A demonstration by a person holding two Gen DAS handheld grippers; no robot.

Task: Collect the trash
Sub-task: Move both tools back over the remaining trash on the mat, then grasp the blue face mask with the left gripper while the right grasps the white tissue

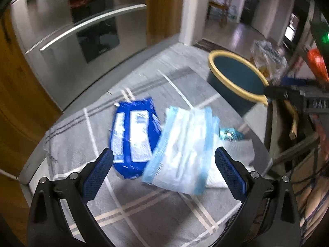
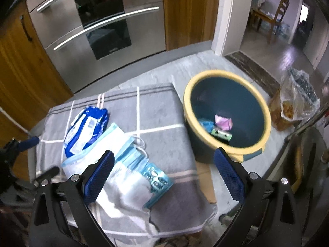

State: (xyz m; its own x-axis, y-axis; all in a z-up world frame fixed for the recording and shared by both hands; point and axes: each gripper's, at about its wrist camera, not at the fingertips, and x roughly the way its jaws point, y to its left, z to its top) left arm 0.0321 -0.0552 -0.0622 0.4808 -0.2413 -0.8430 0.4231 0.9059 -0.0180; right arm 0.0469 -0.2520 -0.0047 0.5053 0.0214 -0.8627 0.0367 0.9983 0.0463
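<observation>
A blue wrapper [image 1: 133, 135] [image 2: 84, 127] and a clear bag of light blue face masks [image 1: 183, 150] [image 2: 123, 160] lie side by side on a grey checked cloth [image 1: 144, 205] [image 2: 160, 115]. A small teal packet [image 1: 228, 134] [image 2: 157, 180] lies by the mask bag. My left gripper [image 1: 163, 175] is open and empty just above both items. My right gripper [image 2: 163, 176] is open and empty, over the cloth near the mask bag. A dark teal bin with a yellow rim [image 1: 236, 78] [image 2: 226, 113] stands to the right and holds a few scraps.
A steel double oven [image 2: 88, 24] and wooden cabinets [image 2: 20, 68] stand behind the cloth. A plastic bag with yellow contents [image 2: 292, 107] sits right of the bin. A doorway leads to a room with a wooden chair [image 2: 275, 18].
</observation>
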